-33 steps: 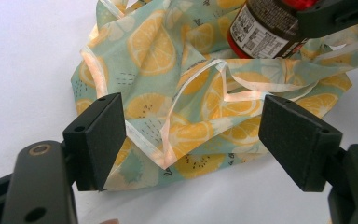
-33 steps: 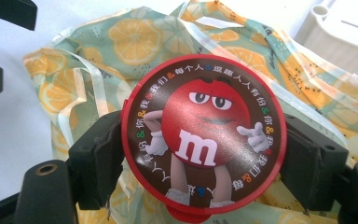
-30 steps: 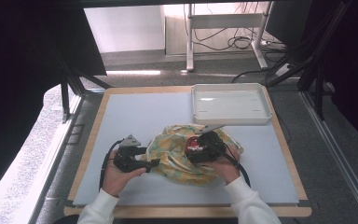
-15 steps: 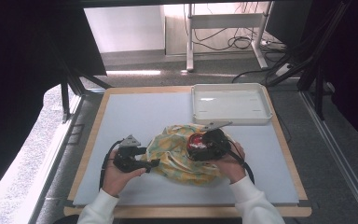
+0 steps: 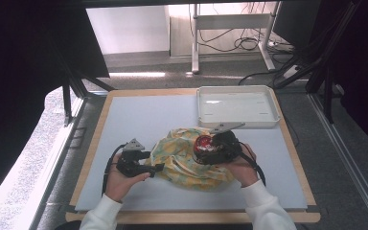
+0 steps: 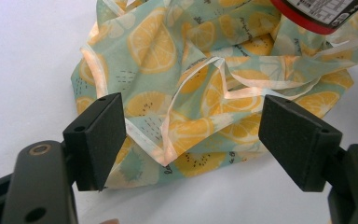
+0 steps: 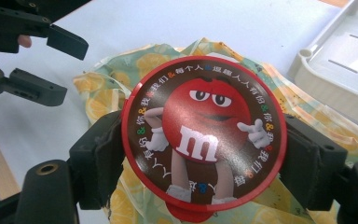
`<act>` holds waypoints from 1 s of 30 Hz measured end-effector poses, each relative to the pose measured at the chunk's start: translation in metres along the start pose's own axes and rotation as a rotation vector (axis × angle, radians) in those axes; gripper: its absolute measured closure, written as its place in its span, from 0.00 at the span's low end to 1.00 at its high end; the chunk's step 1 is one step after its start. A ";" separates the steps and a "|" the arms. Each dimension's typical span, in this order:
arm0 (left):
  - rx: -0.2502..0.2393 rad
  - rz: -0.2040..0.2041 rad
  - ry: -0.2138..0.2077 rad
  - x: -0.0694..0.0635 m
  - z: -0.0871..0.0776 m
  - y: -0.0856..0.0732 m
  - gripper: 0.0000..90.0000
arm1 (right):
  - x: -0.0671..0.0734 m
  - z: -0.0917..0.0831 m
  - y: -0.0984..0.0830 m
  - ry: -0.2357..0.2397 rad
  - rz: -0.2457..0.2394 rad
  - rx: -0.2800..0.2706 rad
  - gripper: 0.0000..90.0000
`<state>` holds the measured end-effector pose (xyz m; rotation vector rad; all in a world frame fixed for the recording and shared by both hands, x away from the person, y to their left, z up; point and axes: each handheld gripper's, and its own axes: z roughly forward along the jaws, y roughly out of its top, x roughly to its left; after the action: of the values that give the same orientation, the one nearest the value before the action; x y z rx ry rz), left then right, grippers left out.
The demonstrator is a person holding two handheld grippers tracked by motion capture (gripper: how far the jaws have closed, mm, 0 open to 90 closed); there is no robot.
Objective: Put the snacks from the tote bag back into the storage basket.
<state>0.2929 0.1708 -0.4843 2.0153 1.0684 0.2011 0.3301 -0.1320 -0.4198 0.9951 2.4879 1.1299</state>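
Right gripper [image 7: 200, 154] grips a round red candy tin [image 7: 204, 135] across its width, one black finger on each side of the rim, printed lid facing the camera. In the high view the tin [image 5: 205, 144] sits just above the middle of a lemon-print cloth bag [image 5: 187, 160], itself near desk centre, slightly toward 5 o'clock. The side grip probably keeps the lid level and leaves the bag's mouth free below. Left gripper [image 6: 205, 140] rests at the bag's 9 o'clock edge, fingers wide and holding nothing; between them lies a fold of the bag [image 6: 200, 93] with its pale ribbon trim [image 6: 168, 135], untouched. From the right gripper view that left gripper [image 7: 37, 60] shows at 10 o'clock, fingers apart, aimed at the cloth. Likely reason: it waits to pinch the hem and steady or open the bag while the tin clears the fabric. A white tray [image 5: 235, 105] sits at 1 o'clock from the bag, well apart, empty, a plausible drop spot for the tin. Blue desk [image 5: 139, 120] mat otherwise bare. Risk as judged: loose cloth could drag along with the tin if the hem is not held.
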 end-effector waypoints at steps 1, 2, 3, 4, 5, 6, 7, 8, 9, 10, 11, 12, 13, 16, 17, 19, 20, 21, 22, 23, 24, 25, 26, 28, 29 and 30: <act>0.000 0.001 0.000 0.000 0.000 0.000 0.26 | 0.000 -0.001 0.000 0.002 0.000 -0.003 0.25; 0.000 0.001 0.000 0.000 0.000 0.000 0.26 | 0.000 -0.001 0.000 0.003 0.000 -0.005 0.25; 0.001 0.001 -0.001 0.000 0.000 0.000 0.26 | 0.000 -0.002 0.001 0.001 0.001 -0.006 0.25; 0.000 0.001 -0.001 0.000 0.000 0.000 0.26 | -0.001 -0.003 0.001 0.002 0.000 -0.010 0.25; -0.001 -0.001 -0.002 0.000 -0.001 0.000 0.26 | -0.001 -0.004 0.001 -0.001 0.000 -0.011 0.25; -0.003 -0.001 -0.001 0.000 -0.001 0.001 0.26 | -0.002 -0.006 0.001 -0.001 0.000 -0.016 0.26; -0.005 -0.002 -0.001 0.000 -0.002 0.001 0.26 | -0.002 -0.007 0.001 0.000 0.000 -0.018 0.25; -0.006 -0.002 -0.001 0.000 -0.002 0.001 0.26 | -0.002 -0.009 0.001 0.002 -0.001 -0.019 0.26; -0.005 -0.001 -0.001 0.000 -0.002 0.000 0.26 | -0.003 -0.010 0.001 0.003 0.000 -0.022 0.26; -0.004 -0.001 -0.002 0.000 -0.002 0.000 0.26 | -0.004 -0.012 0.001 0.006 0.005 -0.025 0.26; -0.005 -0.002 -0.003 0.000 -0.002 0.000 0.26 | -0.005 -0.013 0.002 0.006 0.006 -0.025 0.26; -0.006 -0.002 -0.005 0.000 -0.002 0.000 0.26 | -0.005 -0.014 0.003 0.004 0.009 -0.023 0.26; -0.004 0.002 -0.006 0.000 -0.002 0.001 0.26 | -0.006 -0.014 0.004 0.003 0.008 -0.022 0.26; -0.008 0.001 -0.008 0.000 -0.002 0.001 0.26 | -0.009 -0.016 0.010 -0.011 0.007 -0.018 0.26; -0.009 0.000 -0.009 0.000 -0.002 0.001 0.26 | -0.010 -0.017 0.012 -0.011 0.006 -0.018 0.26; -0.011 -0.004 -0.009 0.001 -0.003 0.001 0.26 | -0.013 -0.018 0.017 -0.009 0.008 -0.019 0.26; -0.011 -0.005 -0.010 0.002 -0.003 0.000 0.26 | -0.014 -0.018 0.020 -0.009 0.009 -0.018 0.26; -0.012 -0.005 -0.009 0.002 -0.004 0.000 0.26 | -0.015 -0.019 0.021 -0.009 0.010 -0.018 0.26; -0.013 -0.005 -0.009 0.003 -0.004 0.000 0.26 | -0.016 -0.019 0.024 -0.010 0.011 -0.017 0.26; -0.017 -0.007 -0.008 0.003 -0.005 0.000 0.26 | -0.018 -0.018 0.025 -0.013 0.013 -0.016 0.26; -0.019 -0.008 -0.008 0.002 -0.005 0.001 0.26 | -0.019 -0.018 0.027 -0.015 0.011 -0.016 0.26; -0.021 -0.008 -0.008 0.002 -0.005 0.001 0.26 | -0.020 -0.018 0.029 -0.016 0.012 -0.016 0.26; -0.023 -0.009 -0.007 0.002 -0.005 0.001 0.26 | -0.021 -0.018 0.030 -0.016 0.013 -0.015 0.26; -0.020 -0.006 -0.008 0.002 -0.006 0.001 0.26 | -0.023 -0.017 0.032 -0.018 0.017 -0.015 0.26; -0.020 -0.005 -0.008 0.002 -0.006 0.001 0.26 | -0.023 -0.017 0.033 -0.020 0.018 -0.014 0.26; -0.020 -0.005 -0.007 0.002 -0.005 0.001 0.26 | -0.024 -0.017 0.034 -0.023 0.017 -0.013 0.26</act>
<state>0.2921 0.1754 -0.4809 1.9935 1.0634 0.2013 0.3567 -0.1420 -0.3853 1.0218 2.4552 1.1324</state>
